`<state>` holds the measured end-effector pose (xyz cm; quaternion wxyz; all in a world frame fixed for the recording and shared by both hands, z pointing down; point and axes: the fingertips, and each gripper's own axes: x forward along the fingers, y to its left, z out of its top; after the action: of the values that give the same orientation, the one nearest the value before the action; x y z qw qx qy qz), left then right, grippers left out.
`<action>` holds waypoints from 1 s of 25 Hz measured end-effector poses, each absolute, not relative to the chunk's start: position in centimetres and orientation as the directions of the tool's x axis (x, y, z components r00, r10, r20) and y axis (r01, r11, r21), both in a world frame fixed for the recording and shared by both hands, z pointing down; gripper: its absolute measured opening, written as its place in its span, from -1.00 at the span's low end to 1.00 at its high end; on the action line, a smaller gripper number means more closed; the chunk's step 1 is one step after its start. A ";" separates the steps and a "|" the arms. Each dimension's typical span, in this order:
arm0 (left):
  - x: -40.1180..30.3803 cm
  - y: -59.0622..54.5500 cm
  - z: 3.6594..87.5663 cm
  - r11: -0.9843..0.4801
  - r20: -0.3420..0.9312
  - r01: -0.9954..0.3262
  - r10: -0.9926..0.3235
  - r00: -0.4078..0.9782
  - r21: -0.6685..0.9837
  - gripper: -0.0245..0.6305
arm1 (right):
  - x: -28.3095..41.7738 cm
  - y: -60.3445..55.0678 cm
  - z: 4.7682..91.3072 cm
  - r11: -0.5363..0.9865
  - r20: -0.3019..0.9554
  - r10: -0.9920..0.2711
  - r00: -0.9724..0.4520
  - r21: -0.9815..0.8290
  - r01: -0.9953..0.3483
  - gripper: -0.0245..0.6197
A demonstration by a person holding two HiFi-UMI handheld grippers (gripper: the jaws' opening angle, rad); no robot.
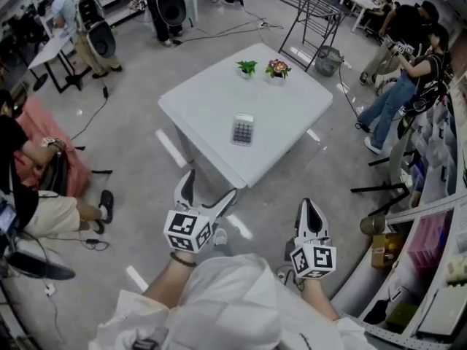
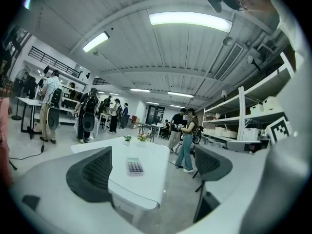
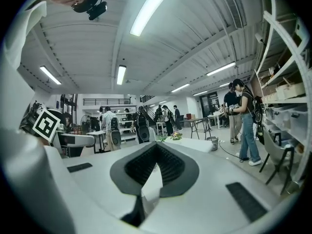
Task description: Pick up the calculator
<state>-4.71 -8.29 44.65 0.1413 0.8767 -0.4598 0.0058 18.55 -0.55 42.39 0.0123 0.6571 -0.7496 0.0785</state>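
Observation:
The calculator (image 1: 243, 129), pale with rows of dark keys, lies flat near the front of the white table (image 1: 211, 97). Both grippers hang short of the table's near corner, above the floor. My left gripper (image 1: 210, 188) is open, its jaws spread wide with nothing between them. In the left gripper view the calculator (image 2: 135, 166) shows far ahead between the dark pads (image 2: 92, 173), untouched. My right gripper (image 1: 309, 207) is shut and holds nothing. In the right gripper view its pads (image 3: 171, 165) meet in front of the table's edge (image 3: 195, 144).
Two small potted plants (image 1: 246, 67) (image 1: 277, 68) stand at the table's far edge. A metal rack (image 1: 312, 12) and a bin (image 1: 328, 60) are beyond it. People stand at the right (image 1: 405, 79) and back left; one sits at the left (image 1: 29, 195). Shelving (image 1: 430, 268) lines the right side.

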 end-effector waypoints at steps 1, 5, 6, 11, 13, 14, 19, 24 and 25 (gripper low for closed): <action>-4.8 -9.1 44.9 -0.536 0.149 -0.808 -0.803 0.578 0.244 0.63 | 18.1 -1.5 42.4 0.126 0.124 -0.983 -0.138 -0.103 -0.987 -0.87; -4.7 -12.0 45.5 -0.557 0.178 -0.805 -0.787 0.590 0.204 0.63 | 16.4 -4.9 43.0 0.135 0.148 -0.978 -0.149 -0.104 -0.985 -0.87; -4.6 -12.6 45.7 -0.564 0.186 -0.803 -0.782 0.595 0.194 0.63 | 16.0 -5.7 43.1 0.139 0.153 -0.976 -0.154 -0.104 -0.985 -0.87; -4.2 -15.6 46.9 -0.598 0.214 -0.775 -0.745 0.631 0.203 0.63 | 14.8 -9.0 43.2 0.131 0.151 -0.977 -0.148 -0.113 -0.985 -0.87; -3.8 -16.9 47.3 -0.607 0.218 -0.766 -0.735 0.642 0.211 0.63 | 14.7 -10.1 43.5 0.122 0.154 -0.978 -0.139 -0.114 -0.986 -0.87; -3.6 -17.3 47.4 -0.610 0.221 -0.763 -0.731 0.646 0.214 0.63 | 14.7 -10.5 43.6 0.118 0.159 -0.978 -0.135 -0.114 -0.986 -0.87; -2.3 -18.7 48.3 -0.612 0.257 -0.760 -0.715 0.650 0.217 0.63 | 14.4 -12.3 44.1 0.125 0.180 -0.973 -0.143 -0.111 -0.986 -0.87; -0.8 -21.0 49.0 -0.599 0.286 -0.772 -0.717 0.636 0.212 0.63 | 14.4 -14.5 45.0 0.138 0.211 -0.965 -0.158 -0.106 -0.985 -0.87; -0.6 -21.6 49.1 -0.596 0.290 -0.775 -0.719 0.631 0.209 0.63 | 14.4 -15.1 45.2 0.142 0.216 -0.963 -0.163 -0.108 -0.984 -0.87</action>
<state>-0.64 -21.58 49.08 0.1591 0.8890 -0.4203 0.0878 14.36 -15.14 45.23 0.0473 0.6452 -0.7542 0.1123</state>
